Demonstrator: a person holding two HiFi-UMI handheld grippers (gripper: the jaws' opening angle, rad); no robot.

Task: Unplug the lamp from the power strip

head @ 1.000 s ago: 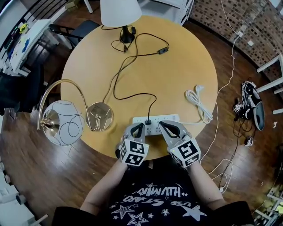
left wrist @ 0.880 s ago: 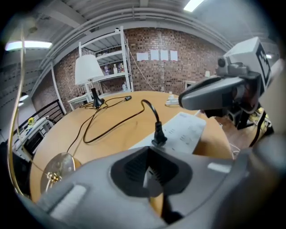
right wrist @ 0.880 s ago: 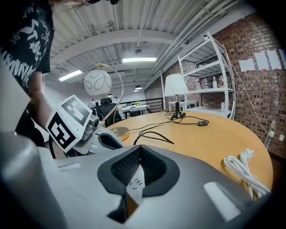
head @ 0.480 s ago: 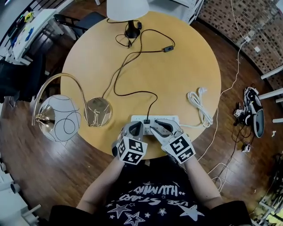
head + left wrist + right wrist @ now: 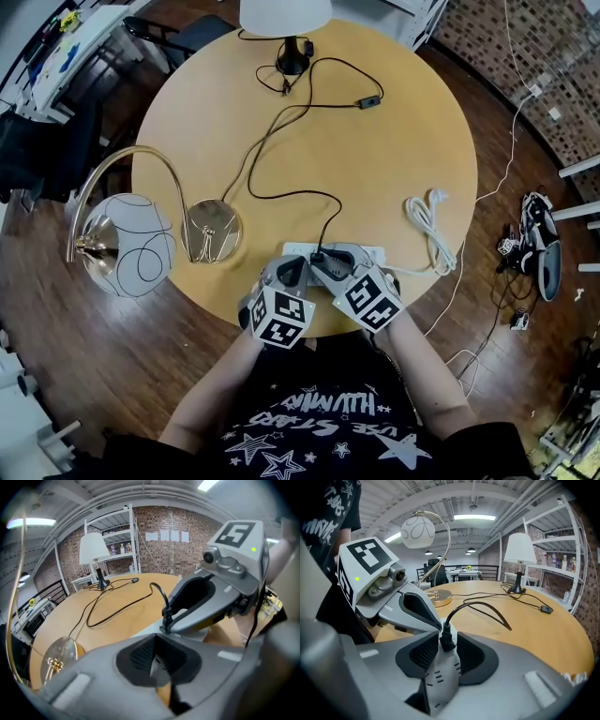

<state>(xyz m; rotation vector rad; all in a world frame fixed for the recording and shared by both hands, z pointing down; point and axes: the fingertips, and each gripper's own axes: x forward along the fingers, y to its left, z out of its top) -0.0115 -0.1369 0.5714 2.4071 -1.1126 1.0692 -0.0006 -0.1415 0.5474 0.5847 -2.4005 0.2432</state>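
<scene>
1. Round wood table [image 5: 394,150], centre of rm.
2. Gold arc lamp [image 5: 212,231]: base on table's left edge, globe shade [image 5: 136,246] hanging out past rim.
3. White cable [image 5: 431,228], coiled, table's right side.
4. Shoes [image 5: 541,246] on wood floor [image 5: 84,347], far right.

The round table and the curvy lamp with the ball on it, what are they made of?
Table: looks like wood or wood-look board, with a pale matt top and faint grain. The curvy lamp's arm and base: probably brass-coloured metal, since they gleam gold. Its ball: likely frosted glass, whitish and see-through with dark lines, though it could be plastic.
</scene>
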